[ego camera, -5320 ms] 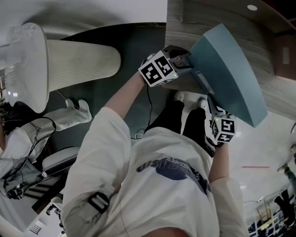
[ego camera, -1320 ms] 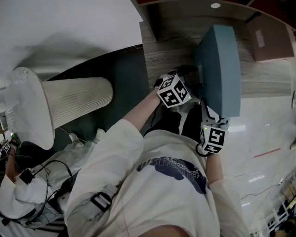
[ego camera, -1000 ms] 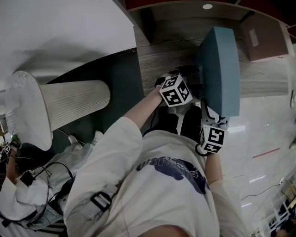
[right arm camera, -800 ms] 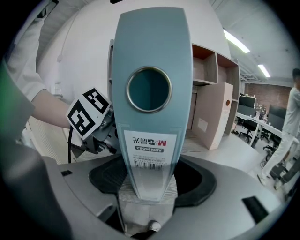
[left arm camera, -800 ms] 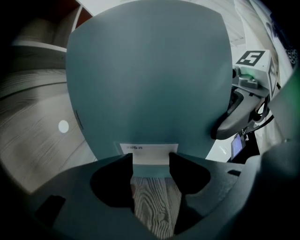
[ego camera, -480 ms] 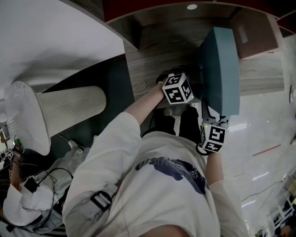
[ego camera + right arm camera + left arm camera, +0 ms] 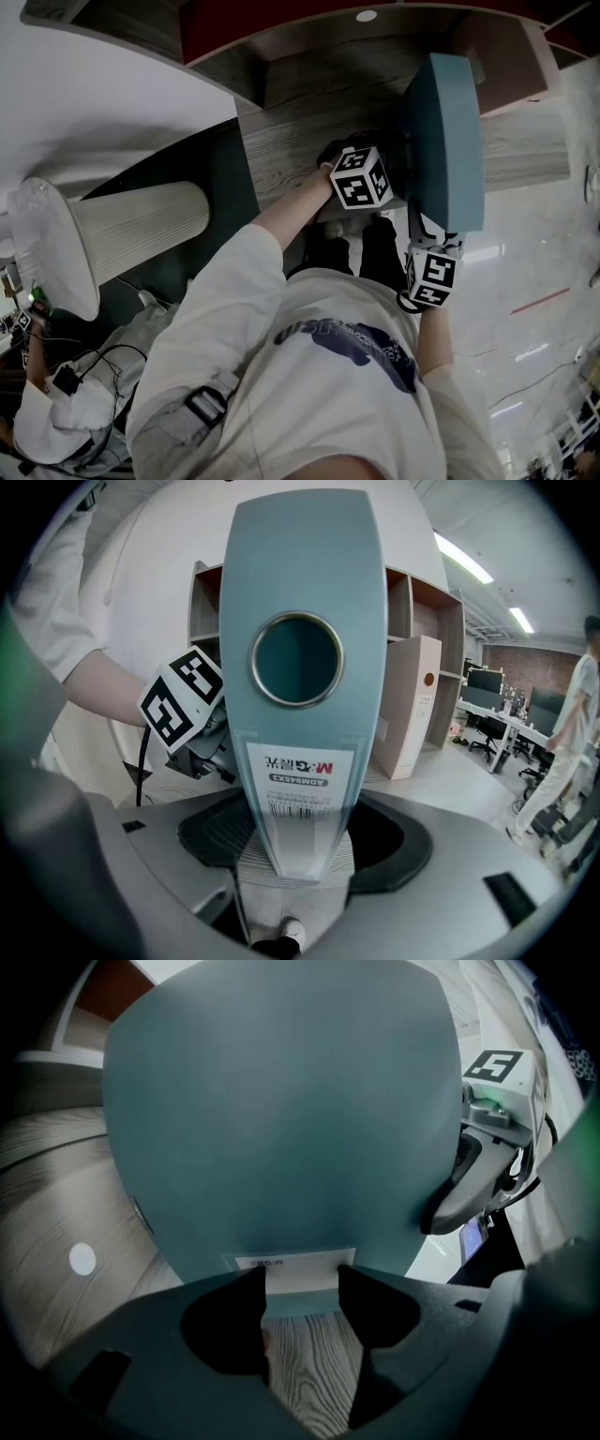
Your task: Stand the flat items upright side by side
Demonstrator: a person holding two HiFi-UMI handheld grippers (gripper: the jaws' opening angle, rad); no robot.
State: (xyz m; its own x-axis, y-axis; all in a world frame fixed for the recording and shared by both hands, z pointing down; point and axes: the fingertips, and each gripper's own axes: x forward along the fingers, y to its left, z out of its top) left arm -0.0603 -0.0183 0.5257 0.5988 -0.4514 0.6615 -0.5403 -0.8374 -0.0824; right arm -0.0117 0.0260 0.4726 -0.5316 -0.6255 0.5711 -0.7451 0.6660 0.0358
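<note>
— Nearer the shelf (image 7: 453,639) now, we carry the binder (image 7: 448,141). Placed?
— Not yet: our right tool (image 7: 298,827) pinches its spine; our left tool (image 7: 300,1279), spread, braces its cover, in front of the shelf.

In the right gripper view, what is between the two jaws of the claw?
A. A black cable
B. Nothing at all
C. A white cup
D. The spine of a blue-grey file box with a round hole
D: the right claw is closed on the labelled end of the spine of the file box, just below its round hole.
</note>
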